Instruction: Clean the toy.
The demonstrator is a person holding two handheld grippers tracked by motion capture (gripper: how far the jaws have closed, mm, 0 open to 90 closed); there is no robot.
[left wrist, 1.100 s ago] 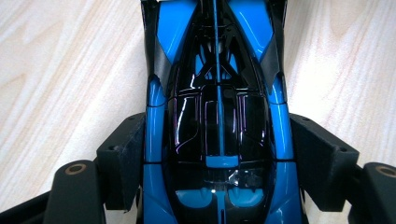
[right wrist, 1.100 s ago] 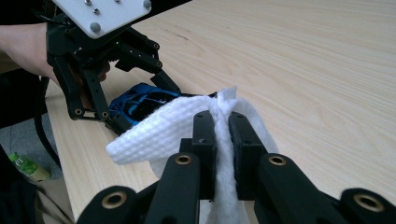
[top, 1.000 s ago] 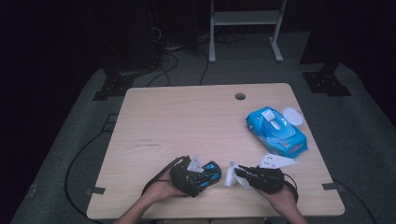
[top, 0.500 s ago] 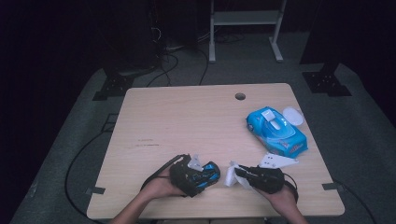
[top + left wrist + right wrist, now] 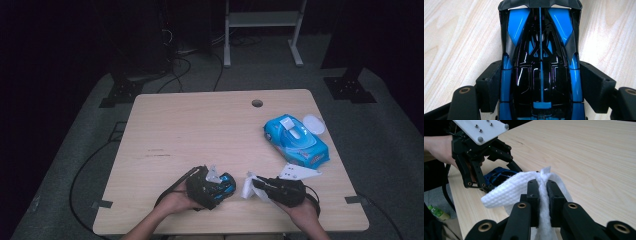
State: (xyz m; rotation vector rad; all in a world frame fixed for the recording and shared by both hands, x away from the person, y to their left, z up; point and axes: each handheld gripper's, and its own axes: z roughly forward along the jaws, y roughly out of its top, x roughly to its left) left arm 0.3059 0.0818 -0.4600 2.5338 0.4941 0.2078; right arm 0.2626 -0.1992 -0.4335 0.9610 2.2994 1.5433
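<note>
Toy car [image 5: 541, 75] clamped between left gripper [image 5: 541, 82] jaws, white wipe [image 5: 524, 187] pinched in right gripper [image 5: 543, 192], just beside car.

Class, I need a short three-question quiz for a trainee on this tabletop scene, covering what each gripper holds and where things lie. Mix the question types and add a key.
1. True or false: the left gripper is clamped on the blue and black toy car.
2. What does the right gripper hold? A) white textured wipe B) bottle C) sponge
3. Fill in: in the high view, the blue plastic wipes pack, with its white lid flipped open, lies near the light wooden table's ____ edge.

Key: 1 true; 2 A; 3 right.
</note>
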